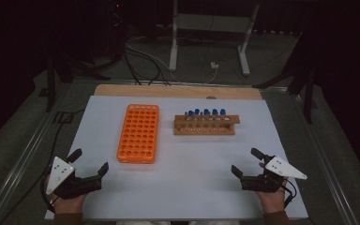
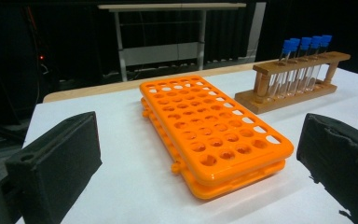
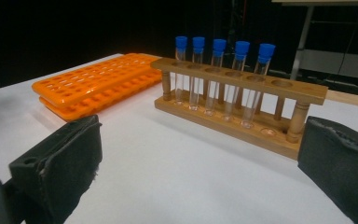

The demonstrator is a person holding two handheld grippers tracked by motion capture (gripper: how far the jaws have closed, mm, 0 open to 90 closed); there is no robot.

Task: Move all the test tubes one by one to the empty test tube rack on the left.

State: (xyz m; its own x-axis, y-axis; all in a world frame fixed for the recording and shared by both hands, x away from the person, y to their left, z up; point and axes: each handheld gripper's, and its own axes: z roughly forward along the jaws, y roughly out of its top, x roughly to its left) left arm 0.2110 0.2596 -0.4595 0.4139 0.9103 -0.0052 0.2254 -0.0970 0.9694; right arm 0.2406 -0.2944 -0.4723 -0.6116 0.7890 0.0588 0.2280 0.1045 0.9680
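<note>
Orange tube rack (image 1: 138, 133) lies flat left of table centre in the high view, with the wooden test-tube rack (image 1: 206, 125) at its 3 o'clock, apart, carrying five blue-capped tubes (image 1: 206, 113). Left gripper (image 1: 90, 162) sits at the orange rack's 7 o'clock, right gripper (image 1: 244, 162) at the wooden rack's 5 o'clock; both jaws spread, nothing between.

Left gripper view: orange rack (image 2: 214, 135) dead ahead between wide-apart jaws, wooden rack (image 2: 292, 79) at 1 o'clock.

Right gripper view: wooden rack (image 3: 240, 105) ahead, orange rack (image 3: 95, 81) at 10 o'clock, jaws parted and empty.
</note>
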